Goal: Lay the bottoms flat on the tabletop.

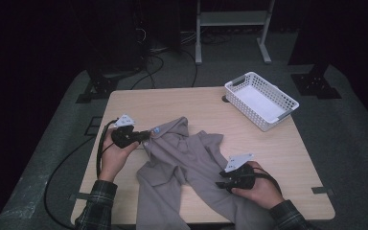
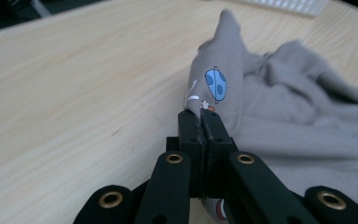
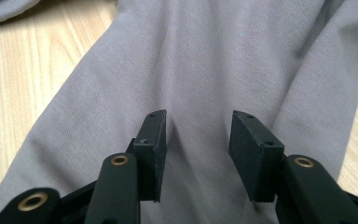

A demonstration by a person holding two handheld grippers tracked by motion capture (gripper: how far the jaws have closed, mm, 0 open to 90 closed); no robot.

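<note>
Item under work: grey garment (image 1: pixel 187 158), soft knit fabric, lying crumpled on the front-centre of the light wood table (image 1: pixel 172 103), with one part hanging over the near edge between the person's forearms. Surface is uneven w/ several folds and ridges; upper portion bunched into a peak toward the table's far side. Small printed motif (image 2: pixel 215 84) seen in left gripper view: blue oval w/ darker spots, plus white and red-orange marks below it, sitting on a raised fold. Rest of cloth plain grey, no other markings visible. Left gripper (image 1: pixel 141 136) is at the garment's left upper edge; its jaws are pressed together on a pinch of fabric right under the print, cloth bulging above and below the pads. Right gripper (image 1: pixel 223 181) sits at the garment's lower right part, jaws apart at a medium gap over smooth grey cloth (image 3: pixel 200 70); pads do not pinch the fabric; contact w/ it cannot be told. White perforated basket (image 1: pixel 261 99) stands at the far right corner, well apart from the garment.
</note>
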